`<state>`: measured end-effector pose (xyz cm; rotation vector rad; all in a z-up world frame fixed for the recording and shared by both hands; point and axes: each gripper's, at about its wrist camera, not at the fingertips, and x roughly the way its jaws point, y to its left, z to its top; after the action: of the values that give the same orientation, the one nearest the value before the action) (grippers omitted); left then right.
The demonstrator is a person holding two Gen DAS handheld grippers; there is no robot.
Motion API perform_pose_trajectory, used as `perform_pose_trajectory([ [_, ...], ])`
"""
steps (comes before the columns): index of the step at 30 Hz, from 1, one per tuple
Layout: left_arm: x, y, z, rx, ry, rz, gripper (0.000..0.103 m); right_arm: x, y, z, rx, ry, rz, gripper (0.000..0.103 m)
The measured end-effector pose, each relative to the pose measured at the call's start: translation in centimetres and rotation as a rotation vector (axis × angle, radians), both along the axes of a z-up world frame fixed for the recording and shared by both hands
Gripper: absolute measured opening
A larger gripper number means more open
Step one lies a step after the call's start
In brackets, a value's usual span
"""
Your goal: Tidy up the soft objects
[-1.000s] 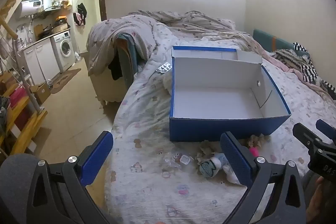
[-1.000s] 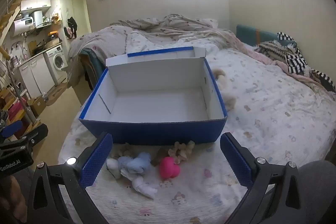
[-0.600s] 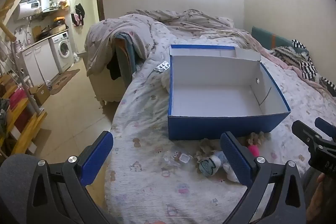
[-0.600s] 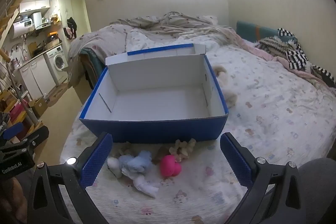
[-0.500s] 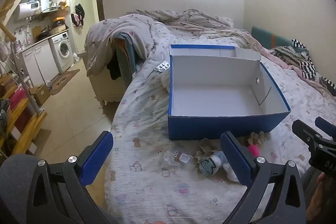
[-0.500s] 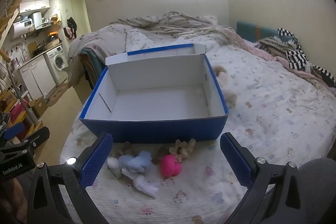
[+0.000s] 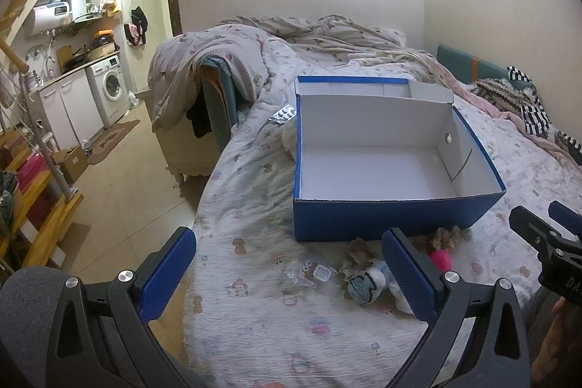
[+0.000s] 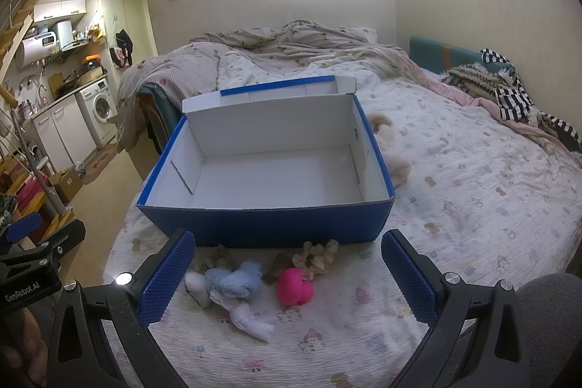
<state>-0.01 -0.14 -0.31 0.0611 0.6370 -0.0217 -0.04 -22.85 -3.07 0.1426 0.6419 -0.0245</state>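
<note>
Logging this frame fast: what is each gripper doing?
Left gripper: open, holding nothing.
Right gripper: open, holding nothing.

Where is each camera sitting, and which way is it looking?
Left wrist view: sits on the left gripper, looking across the bed at the blue box from its left; the right gripper shows at the right edge.
Right wrist view: sits on the right gripper, facing the blue box straight on; the left gripper shows at the left edge.
Both share the empty box, the pink toy and the light blue plush.
</note>
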Motion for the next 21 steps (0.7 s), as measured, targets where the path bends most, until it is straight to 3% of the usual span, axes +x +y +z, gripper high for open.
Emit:
perform_pose_trajectory([
  [21,-0.07,-0.1,0.1,-0.002,-0.001,0.0,0.102,0.11,0.19,0.05,-0.004,-0.002,0.001,0.103],
])
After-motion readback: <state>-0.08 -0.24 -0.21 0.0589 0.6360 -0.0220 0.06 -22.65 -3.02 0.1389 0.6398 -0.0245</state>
